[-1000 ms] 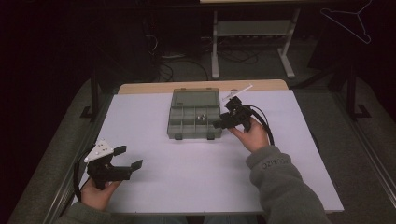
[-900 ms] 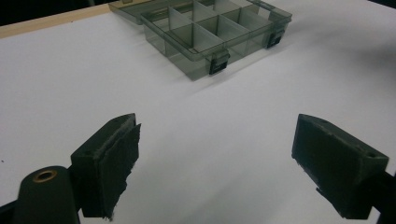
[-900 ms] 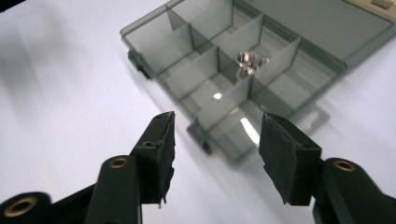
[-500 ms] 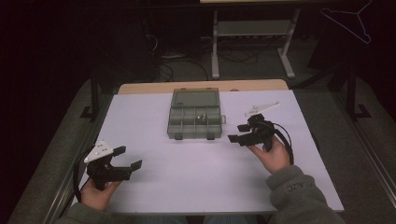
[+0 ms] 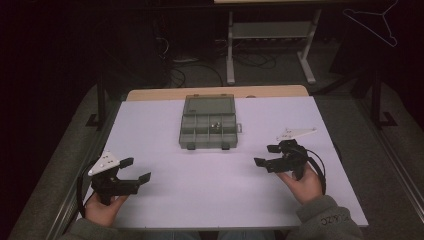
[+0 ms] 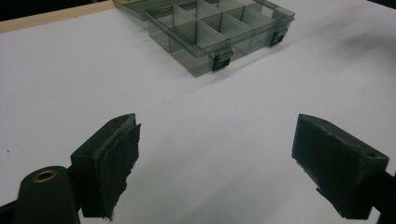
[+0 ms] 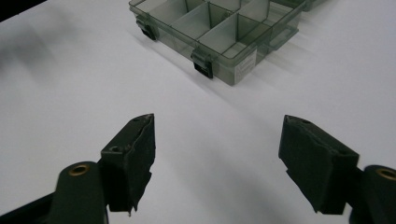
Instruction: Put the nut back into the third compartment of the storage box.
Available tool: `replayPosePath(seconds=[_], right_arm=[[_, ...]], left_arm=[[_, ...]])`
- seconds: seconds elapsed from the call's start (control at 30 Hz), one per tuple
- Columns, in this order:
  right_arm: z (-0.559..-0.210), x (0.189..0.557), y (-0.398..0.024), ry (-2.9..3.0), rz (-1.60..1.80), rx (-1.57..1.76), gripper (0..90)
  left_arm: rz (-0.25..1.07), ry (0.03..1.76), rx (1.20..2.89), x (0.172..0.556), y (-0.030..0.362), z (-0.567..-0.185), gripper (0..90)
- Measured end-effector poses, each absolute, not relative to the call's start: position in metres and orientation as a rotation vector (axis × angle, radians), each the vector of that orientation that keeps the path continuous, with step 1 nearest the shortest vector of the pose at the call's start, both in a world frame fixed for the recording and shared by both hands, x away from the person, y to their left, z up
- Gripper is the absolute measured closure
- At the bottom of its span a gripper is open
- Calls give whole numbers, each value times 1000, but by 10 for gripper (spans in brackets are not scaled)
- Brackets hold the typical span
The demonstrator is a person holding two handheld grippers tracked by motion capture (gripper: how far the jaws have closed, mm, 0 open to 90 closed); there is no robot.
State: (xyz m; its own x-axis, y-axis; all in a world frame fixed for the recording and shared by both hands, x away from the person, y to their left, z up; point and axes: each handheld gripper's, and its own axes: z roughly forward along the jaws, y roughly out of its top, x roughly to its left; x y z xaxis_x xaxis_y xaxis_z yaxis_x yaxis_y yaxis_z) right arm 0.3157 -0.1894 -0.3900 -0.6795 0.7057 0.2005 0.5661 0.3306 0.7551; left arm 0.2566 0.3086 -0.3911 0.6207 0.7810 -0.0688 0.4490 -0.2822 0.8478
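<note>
Nearest, left gripper (image 5: 134, 170) at the bench's (image 5: 210, 195) near left, jaws apart, nothing between them. Right gripper (image 5: 266, 156) slightly farther, right side, jaws likewise apart and empty. Beyond, at far centre, open grey compartment box (image 5: 208, 123), well apart from both; one small object (image 5: 216, 126) in a middle compartment.

room: dark | table (image 5: 200, 200): white top, wood edge at far side | behind table: white metal stand (image 5: 270, 45), cables on grey floor (image 5: 390, 165) | right of stand: white hanger (image 5: 376, 22)
</note>
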Motion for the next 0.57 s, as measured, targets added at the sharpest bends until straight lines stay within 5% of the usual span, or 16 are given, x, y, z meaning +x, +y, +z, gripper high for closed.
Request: replayPosePath(seconds=[0.57], right_arm=[[-412, 298, -212, 2385, 1286, 1247, 193]], left_arm=[[447, 968, 1942, 256, 309, -392, 141]])
